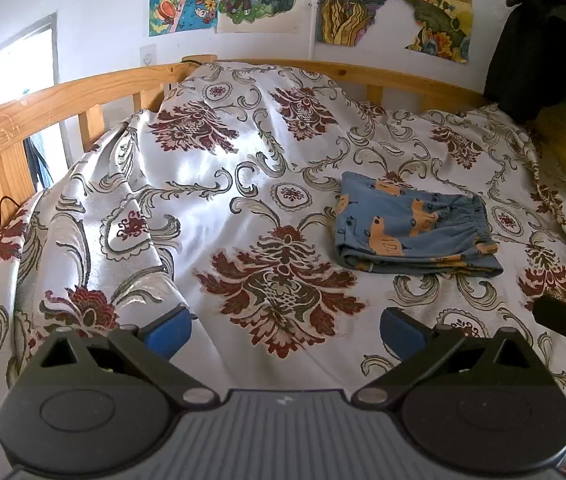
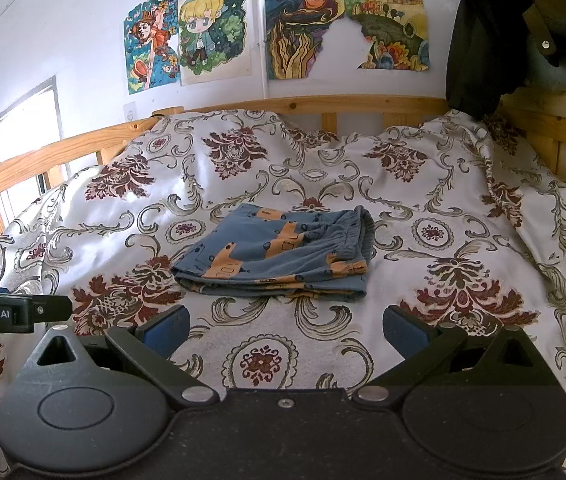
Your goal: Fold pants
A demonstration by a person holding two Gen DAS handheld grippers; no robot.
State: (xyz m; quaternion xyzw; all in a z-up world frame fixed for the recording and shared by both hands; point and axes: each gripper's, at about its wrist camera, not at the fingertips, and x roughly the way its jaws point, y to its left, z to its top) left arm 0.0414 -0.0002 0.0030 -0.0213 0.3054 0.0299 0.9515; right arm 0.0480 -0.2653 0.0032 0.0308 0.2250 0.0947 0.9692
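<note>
At the bottom of each view, our left gripper (image 1: 285,326) and right gripper (image 2: 285,326) hang over the bed cover (image 1: 243,208) with jaws spread wide and empty, clear of the cloth. Beyond them, the pants (image 2: 279,254) lie mid-frame in the right wrist view, folded into a compact stack, which suggests the folding is done. Farther up, a wooden rail (image 2: 303,102) and posters (image 2: 211,36).
</note>
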